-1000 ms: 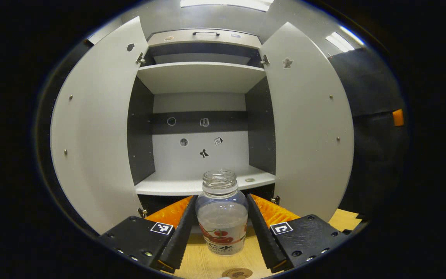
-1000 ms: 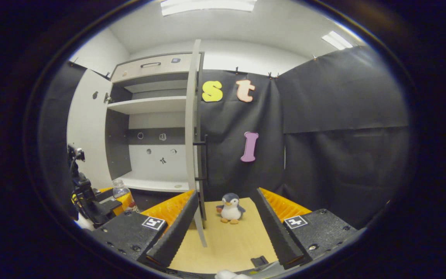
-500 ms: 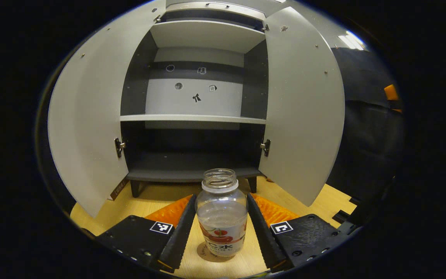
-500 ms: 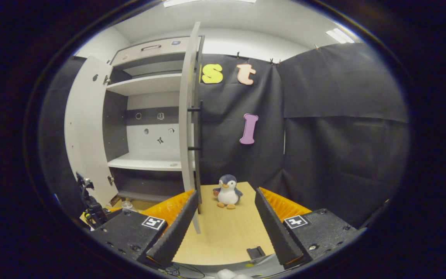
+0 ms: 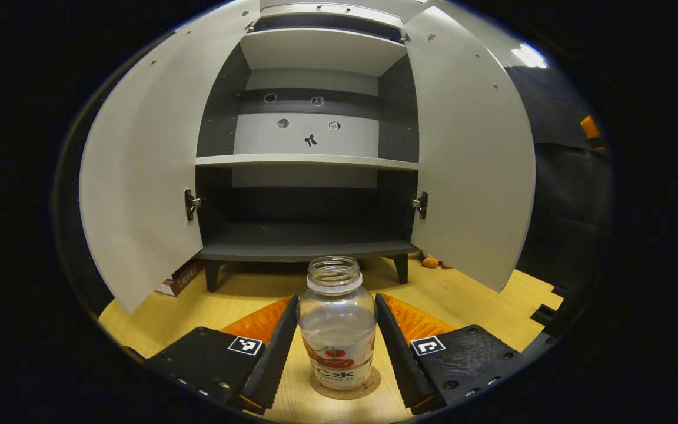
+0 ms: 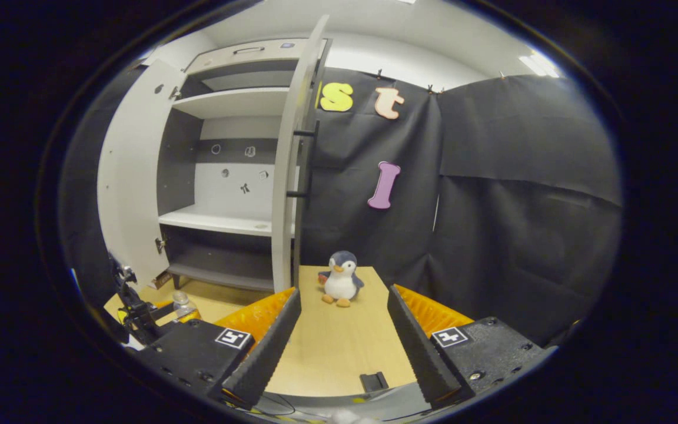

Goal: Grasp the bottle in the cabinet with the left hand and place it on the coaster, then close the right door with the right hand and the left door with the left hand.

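Now my left hand-held gripper [image 5: 336, 347] grips the bottle [image 5: 338, 324], which sits on the coaster [image 5: 368, 386] on the counter [image 5: 245, 294]. Next I should let go and back away. My right hand-held gripper [image 6: 344, 341] is wide apart, holding nothing, near the right door [image 6: 289, 176].

Left gripper view: bottle [image 5: 337, 330] upright on coaster [image 5: 368, 386], between the left gripper [image 5: 336, 347] fingers, on the tabletop [image 5: 245, 294] in front of the cabinet [image 5: 309, 194]. Left door [image 5: 145, 171] and right door [image 5: 471, 159] swung open to either side. Right gripper view: penguin toy [image 6: 341, 278] on the tabletop, right of the right door, ahead of the right gripper [image 6: 344, 341].
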`<action>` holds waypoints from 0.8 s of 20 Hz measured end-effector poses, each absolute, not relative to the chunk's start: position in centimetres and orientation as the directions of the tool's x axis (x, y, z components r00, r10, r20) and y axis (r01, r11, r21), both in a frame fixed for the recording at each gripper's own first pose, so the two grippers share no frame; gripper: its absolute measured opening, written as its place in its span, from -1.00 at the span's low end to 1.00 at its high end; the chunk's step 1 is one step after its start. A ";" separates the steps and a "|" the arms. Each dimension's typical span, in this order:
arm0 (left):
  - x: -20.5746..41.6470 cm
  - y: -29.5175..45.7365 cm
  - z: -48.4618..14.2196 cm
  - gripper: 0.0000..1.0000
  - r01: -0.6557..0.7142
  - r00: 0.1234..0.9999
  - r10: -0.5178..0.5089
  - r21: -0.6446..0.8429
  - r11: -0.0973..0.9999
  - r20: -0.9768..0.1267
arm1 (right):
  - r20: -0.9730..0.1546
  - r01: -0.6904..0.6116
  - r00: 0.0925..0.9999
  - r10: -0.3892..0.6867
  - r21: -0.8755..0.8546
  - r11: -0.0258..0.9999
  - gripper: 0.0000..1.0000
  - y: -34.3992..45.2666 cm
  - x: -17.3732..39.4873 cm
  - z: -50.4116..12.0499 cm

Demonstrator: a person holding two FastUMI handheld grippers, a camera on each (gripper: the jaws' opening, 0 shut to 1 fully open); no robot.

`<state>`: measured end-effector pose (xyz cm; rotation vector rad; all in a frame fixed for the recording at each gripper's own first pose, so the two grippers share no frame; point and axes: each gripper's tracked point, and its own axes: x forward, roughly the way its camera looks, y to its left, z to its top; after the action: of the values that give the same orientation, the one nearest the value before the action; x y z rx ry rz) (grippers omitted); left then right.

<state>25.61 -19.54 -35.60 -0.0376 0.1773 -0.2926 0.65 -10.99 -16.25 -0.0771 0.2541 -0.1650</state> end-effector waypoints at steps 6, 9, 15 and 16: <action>24.7 -20.7 -36.8 0.52 0.304 0.939 -0.306 -0.036 0.952 -0.156 | -0.269 0.107 0.952 -0.142 -0.143 0.984 0.94 -10.1 1.0 -17.4; 24.7 -20.9 -36.8 0.53 0.315 0.939 -0.313 -0.010 0.949 -0.139 | -0.270 0.098 0.953 -0.137 -0.152 0.983 0.94 -10.2 1.1 -17.5; 24.4 -20.2 -36.6 0.88 0.305 0.944 -0.300 0.018 0.952 -0.138 | -0.274 0.109 0.950 -0.152 -0.168 0.980 0.94 -10.5 1.2 -17.4; 24.4 -20.0 -36.1 0.94 0.304 0.946 -0.298 0.025 0.952 -0.130 | -0.276 0.112 0.948 -0.156 -0.167 0.980 0.94 -10.6 1.2 -17.4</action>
<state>24.41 -20.04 -36.13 0.0447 0.1253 -0.3065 1.18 -10.58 -17.38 -0.1502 0.2928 -0.1368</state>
